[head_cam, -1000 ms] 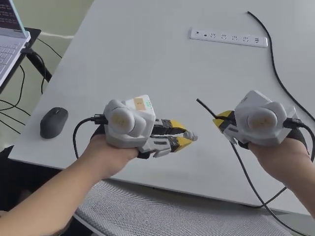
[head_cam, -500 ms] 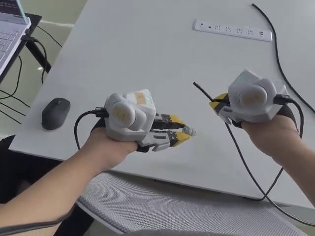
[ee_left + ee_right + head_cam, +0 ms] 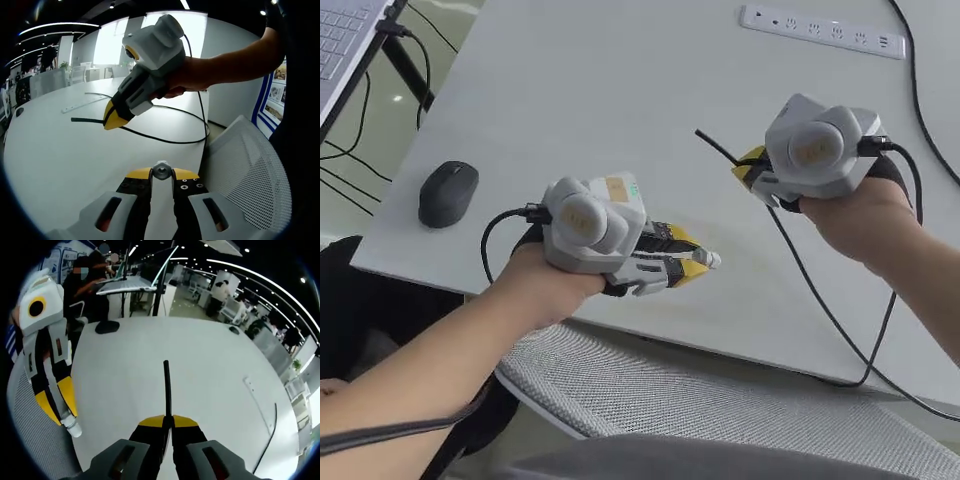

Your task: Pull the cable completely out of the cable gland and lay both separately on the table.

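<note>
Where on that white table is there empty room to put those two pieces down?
The wide bare stretch of white table between the black computer mouse and the white power strip. It is crowded by the near right edge, where the black cable trails.

left gripper (image 3: 698,264) – jaws pinching cable gland (image 3: 161,170) | right gripper (image 3: 749,166) – jaws pinching cable (image 3: 167,385)
</note>
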